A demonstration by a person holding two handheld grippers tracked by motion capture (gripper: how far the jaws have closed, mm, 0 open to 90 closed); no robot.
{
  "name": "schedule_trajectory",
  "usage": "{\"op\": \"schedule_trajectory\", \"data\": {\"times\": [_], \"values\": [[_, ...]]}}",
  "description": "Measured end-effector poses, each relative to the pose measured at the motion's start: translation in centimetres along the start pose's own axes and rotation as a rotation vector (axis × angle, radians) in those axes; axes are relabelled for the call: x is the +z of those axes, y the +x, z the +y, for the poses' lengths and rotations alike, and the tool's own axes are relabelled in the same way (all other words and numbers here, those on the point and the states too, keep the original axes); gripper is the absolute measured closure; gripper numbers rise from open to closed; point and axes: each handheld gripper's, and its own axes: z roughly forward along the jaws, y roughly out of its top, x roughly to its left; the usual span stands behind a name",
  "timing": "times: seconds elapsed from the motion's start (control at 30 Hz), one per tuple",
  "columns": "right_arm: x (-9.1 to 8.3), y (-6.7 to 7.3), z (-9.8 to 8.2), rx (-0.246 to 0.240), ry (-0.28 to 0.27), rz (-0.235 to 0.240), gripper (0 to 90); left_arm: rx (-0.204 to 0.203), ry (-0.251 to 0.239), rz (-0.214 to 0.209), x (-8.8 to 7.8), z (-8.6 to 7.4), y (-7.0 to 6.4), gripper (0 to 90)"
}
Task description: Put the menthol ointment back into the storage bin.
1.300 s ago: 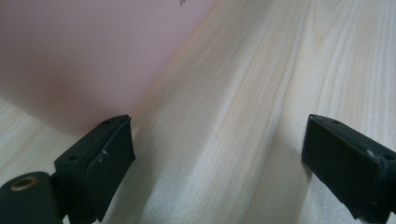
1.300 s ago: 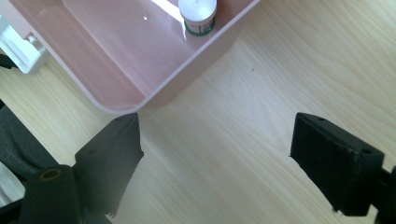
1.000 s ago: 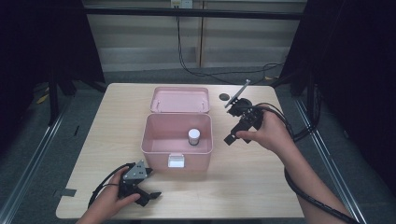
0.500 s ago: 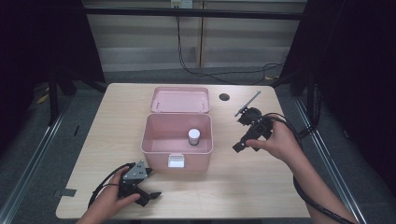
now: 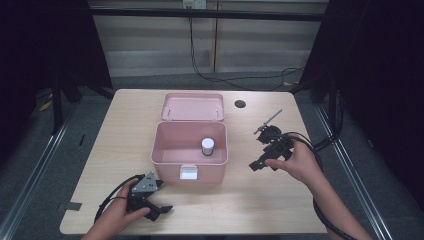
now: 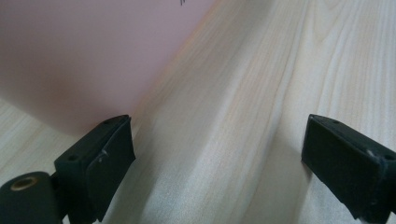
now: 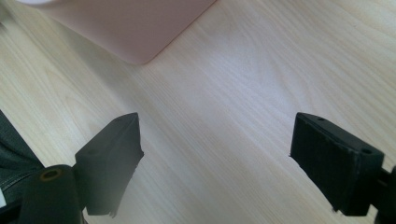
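1. The left gripper [image 6: 219, 154] has its two black jaws spread wide with bare wood grain between them and nothing held; from above, this left gripper [image 5: 150, 202] sits at about 7 o'clock on the table, a hand [image 5: 117, 217] wrapped around it and a grey three-cornered plate on top.
2. The right gripper [image 7: 215, 154] also has its jaws wide apart over bare tabletop, empty; in the high view the right gripper [image 5: 260, 165] is at about 3 o'clock, held by the other hand [image 5: 295, 162], with its cable trailing off toward 4 o'clock.
3. In the left gripper view, the blurred wall of a pink box [image 6: 88, 56] fills the 10 to 12 o'clock area, just beyond the left jaw.
4. In the right gripper view, a rounded corner of the pink box [image 7: 135, 23] shows at about 11 o'clock, apart from the jaws.
5. From above, the pink box [image 5: 167, 150] stands at the centre of the wooden table [image 5: 125, 130], its lid [image 5: 192, 106] open and leaning back toward 12 o'clock, a white latch at its front.
6. Inside the box, toward its right side, stands a small white-capped bottle [image 5: 207, 146].
7. A dark round hole [image 5: 240, 104] marks the tabletop at about 1 o'clock.
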Motion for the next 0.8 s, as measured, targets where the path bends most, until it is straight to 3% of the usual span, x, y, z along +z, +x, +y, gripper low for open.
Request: {"op": "schedule_trajectory", "data": {"times": [0.27,0.53,0.8], "values": [[1.4,0.1,-1.1,-0.022,-0.021,0.007,16.1,0.000,0.000,0.000,0.0,0.0,0.0,8.8],[3.4,-0.8,-3.7,0.017,-0.046,0.039,16.6,-0.001,-0.001,0.000,0.0,0.0,0.0,8.8],[4.7,-1.9,-6.1,0.034,-0.054,0.039,16.6,-0.001,-0.001,0.000,0.0,0.0,0.0,8.8]]}}
